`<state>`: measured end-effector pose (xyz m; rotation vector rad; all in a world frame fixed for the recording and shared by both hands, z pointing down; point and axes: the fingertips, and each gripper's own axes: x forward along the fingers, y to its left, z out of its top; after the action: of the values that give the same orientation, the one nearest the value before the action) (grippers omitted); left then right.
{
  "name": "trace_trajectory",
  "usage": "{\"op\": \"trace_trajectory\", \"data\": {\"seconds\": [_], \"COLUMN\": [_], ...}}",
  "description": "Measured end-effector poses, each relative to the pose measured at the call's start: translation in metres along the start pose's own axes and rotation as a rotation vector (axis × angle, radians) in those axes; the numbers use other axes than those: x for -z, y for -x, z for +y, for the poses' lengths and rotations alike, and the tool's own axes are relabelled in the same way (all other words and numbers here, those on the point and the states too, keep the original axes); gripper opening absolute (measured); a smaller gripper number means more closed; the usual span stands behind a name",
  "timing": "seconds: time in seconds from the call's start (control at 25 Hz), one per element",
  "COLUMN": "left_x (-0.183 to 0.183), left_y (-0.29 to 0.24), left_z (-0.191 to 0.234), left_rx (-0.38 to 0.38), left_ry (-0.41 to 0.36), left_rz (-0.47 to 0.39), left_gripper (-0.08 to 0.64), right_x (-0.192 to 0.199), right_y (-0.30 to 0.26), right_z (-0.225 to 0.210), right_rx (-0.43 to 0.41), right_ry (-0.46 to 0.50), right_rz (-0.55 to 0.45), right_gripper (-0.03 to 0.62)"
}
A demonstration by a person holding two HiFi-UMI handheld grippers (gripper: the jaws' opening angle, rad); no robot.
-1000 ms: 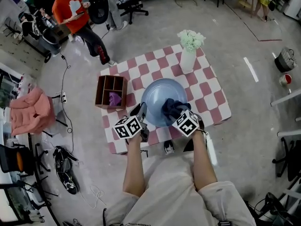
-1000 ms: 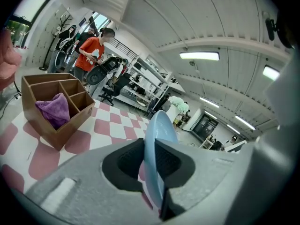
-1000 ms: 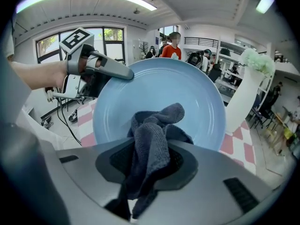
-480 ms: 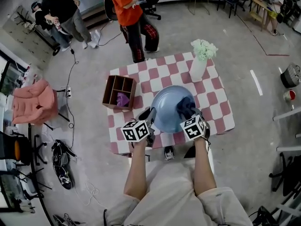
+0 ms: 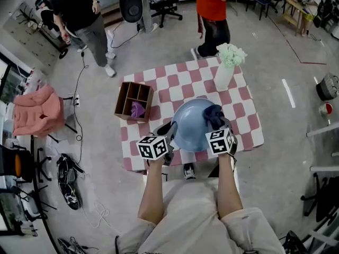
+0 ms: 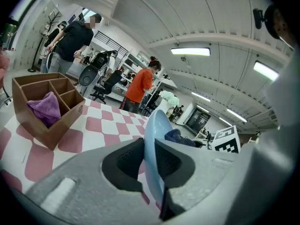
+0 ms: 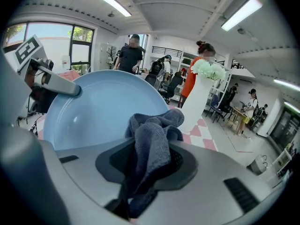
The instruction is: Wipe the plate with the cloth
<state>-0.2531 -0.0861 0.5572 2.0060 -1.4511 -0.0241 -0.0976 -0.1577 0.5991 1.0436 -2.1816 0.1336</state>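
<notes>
Jaws of the left gripper (image 6: 151, 165) are closed on the near-left rim of the round pale blue plate (image 5: 189, 125), which is held tilted above the pink-and-white checked counter (image 5: 159, 81). Jaws of the right gripper (image 7: 149, 170) are pinched on the bunched dark blue-grey cloth (image 7: 151, 135), which rests against the plate's hollow face near its right rim. The plate looks stiff, smooth and probably breakable, so its thin rim needs a firm hold. The cloth is soft and light and accepts any grip. Both forearms reach forward side by side, with the grippers at the near edge of the counter.
</notes>
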Motion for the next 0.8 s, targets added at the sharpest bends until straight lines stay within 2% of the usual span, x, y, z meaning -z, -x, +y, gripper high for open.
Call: {"op": "trace_trajectory", "data": {"seconds": [0.24,0.48,0.64,0.8], "left_x": [0.006,0.015,0.017,0.024], "left_y": [-0.001,-0.001,-0.004,-0.01], "left_z": [-0.004,-0.004,-0.003,0.0], "left_rx": [0.006,-0.004,-0.006,-0.015], "left_ry": [-0.05,-0.103,-0.112,-0.121], "left_rz": [0.034,0.074,0.074,0.09], "left_gripper": [0.041,0.041,0.041,0.041], "right_x": [-0.014,-0.03,-0.044,-0.037], "right_y": [0.001,0.001,0.002,0.002], "right_z": [0.006,0.038,0.056,0.082], "right_rx": [-0.003,-0.058,-0.092,-0.149], "right_ry": [0.036,0.093,0.146,0.217], "right_rz": [-0.036,-0.077,-0.104,-0.094], "right_gripper": [0.121,0.121,0.121,0.121]}}
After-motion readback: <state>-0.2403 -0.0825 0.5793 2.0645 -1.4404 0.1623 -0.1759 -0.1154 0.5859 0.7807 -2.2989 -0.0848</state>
